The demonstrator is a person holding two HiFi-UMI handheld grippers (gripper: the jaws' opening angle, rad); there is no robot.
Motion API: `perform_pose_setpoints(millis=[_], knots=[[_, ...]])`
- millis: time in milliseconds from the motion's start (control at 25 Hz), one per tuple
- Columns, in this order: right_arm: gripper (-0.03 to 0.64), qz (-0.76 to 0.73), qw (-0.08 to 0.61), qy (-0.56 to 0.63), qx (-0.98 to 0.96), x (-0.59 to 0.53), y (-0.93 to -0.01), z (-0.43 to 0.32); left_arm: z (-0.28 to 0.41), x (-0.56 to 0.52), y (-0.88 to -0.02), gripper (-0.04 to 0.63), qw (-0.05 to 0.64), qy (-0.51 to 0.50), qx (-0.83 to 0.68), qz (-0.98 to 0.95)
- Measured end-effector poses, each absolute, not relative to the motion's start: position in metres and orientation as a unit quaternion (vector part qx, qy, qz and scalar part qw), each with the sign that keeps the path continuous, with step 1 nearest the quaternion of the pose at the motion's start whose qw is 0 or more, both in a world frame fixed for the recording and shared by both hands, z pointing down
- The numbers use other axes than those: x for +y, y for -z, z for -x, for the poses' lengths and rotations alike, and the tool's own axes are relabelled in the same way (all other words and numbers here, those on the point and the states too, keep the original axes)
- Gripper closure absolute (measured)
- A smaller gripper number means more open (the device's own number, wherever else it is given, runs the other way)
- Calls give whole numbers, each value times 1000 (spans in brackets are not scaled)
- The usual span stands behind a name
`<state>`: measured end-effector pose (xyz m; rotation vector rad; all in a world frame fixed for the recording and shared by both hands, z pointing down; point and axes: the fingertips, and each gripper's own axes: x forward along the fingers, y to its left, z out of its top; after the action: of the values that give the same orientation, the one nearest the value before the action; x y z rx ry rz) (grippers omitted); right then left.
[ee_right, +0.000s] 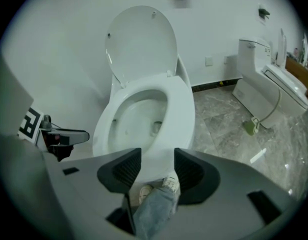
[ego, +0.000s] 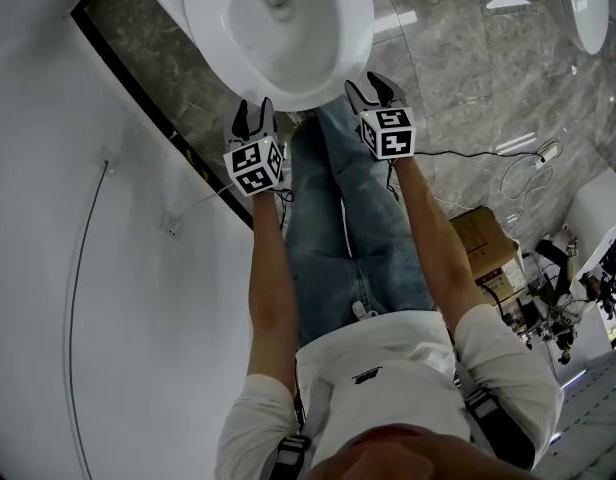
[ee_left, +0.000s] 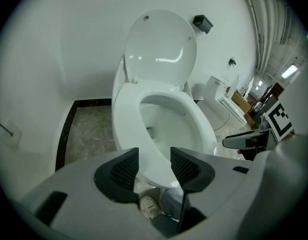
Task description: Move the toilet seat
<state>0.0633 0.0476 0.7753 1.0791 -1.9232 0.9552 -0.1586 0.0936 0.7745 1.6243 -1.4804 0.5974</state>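
Two gripper views are showing what the head view is cutting off: the lid point(ee_left: 161, 46) standing upright against the wall behind the bowl. The toilet seat point(ego: 213, 38) is lying flat on the bowl, its front edge pointing at the person's jeans point(ego: 338, 228). The left gripper point(ego: 254, 118) and right gripper point(ego: 373, 90) are hovering at that front edge, one on each side. Both are released, jaws apart, with the seat's rim showing in each gap and no pad pressing on it. Only the right gripper view is taking in a second toilet point(ee_right: 264, 94).
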Motion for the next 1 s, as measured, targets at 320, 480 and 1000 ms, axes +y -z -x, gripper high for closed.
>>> perform_pose_setpoints(millis=[320, 480, 1000], knots=[[337, -409, 348, -451, -713, 63, -804, -60, 156, 109, -806, 325, 465, -241, -585, -619], [319, -413, 335, -476, -701, 61, -813, -61, 152, 113, -818, 282, 488, -244, -579, -606], [305, -431, 300, -533, -663, 63, -832, -48, 130, 113, -832, 265, 540, -224, -538, -608]])
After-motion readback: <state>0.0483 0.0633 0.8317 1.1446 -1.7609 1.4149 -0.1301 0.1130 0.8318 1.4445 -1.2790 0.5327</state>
